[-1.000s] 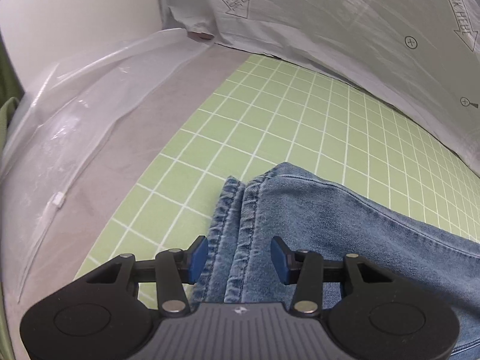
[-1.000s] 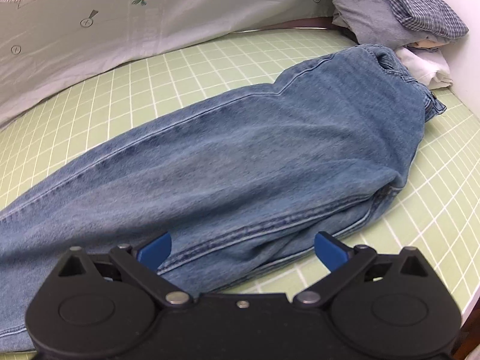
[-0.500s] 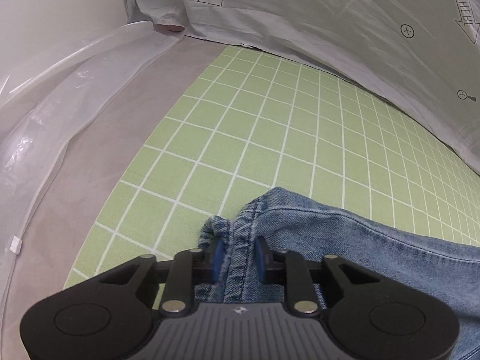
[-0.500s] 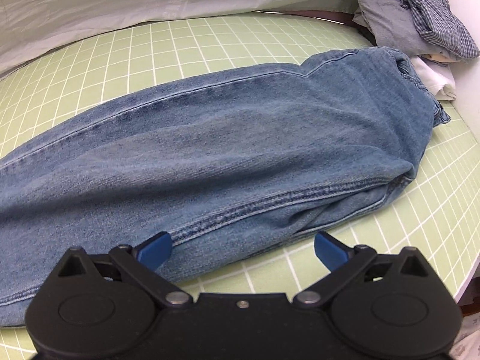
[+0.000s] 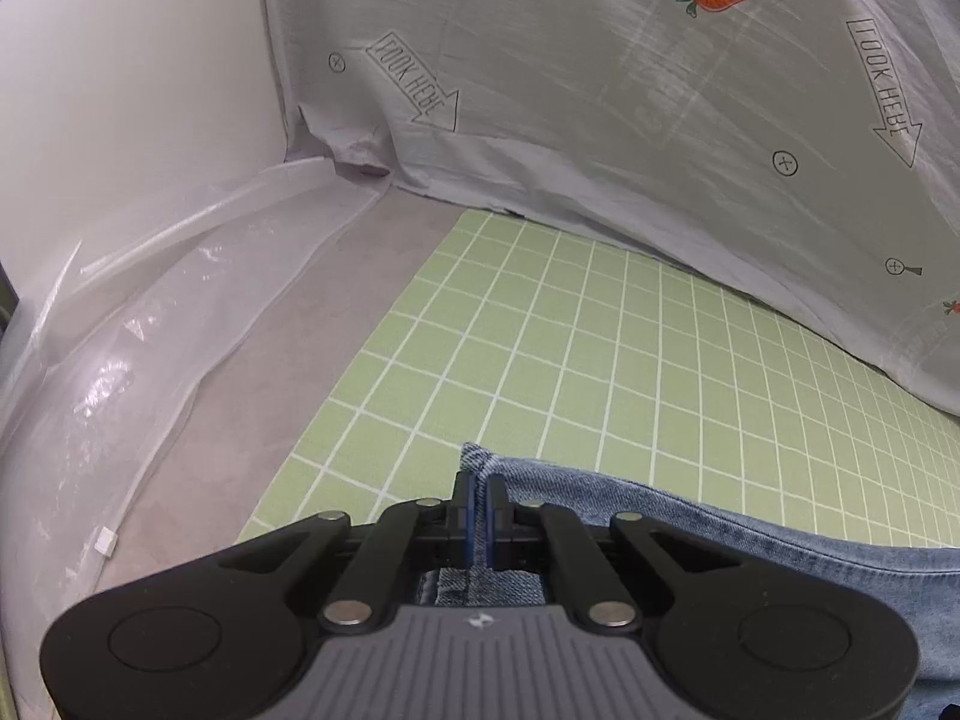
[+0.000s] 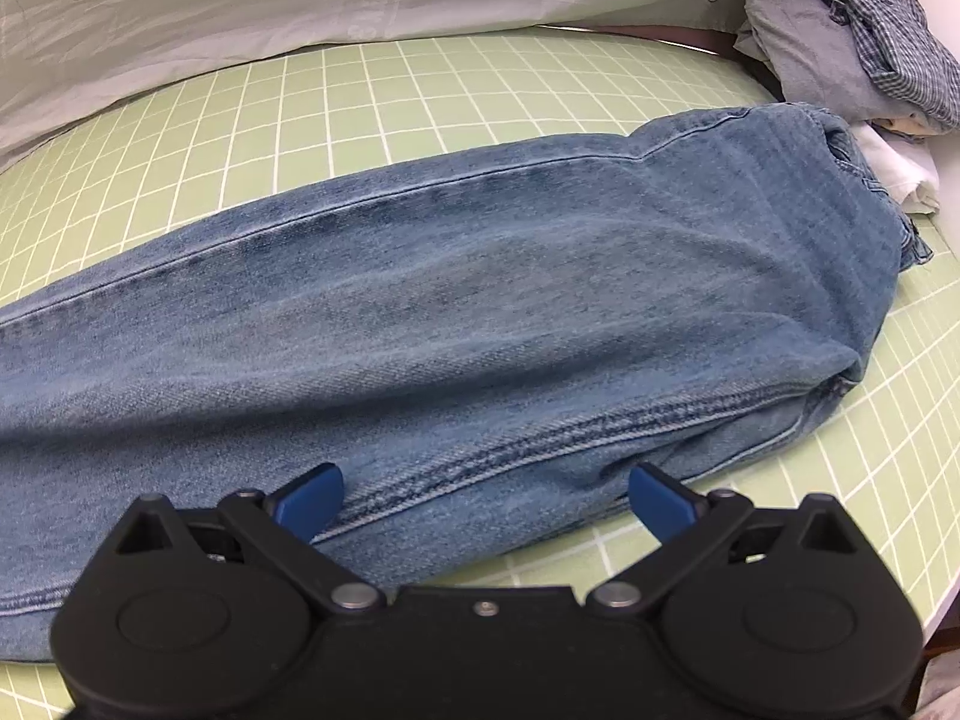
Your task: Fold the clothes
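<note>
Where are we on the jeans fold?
Done: the blue denim jeans lie lengthwise on the green grid mat, legs apparently stacked. In hand: the left gripper is shut on the hem end; the right gripper is open over the lower seam, gripping nothing. Left: the crosswise folds, then the pile of crumpled clothes.

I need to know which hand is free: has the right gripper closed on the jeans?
No, the right gripper is open, its blue fingers spread wide above the jeans.
</note>
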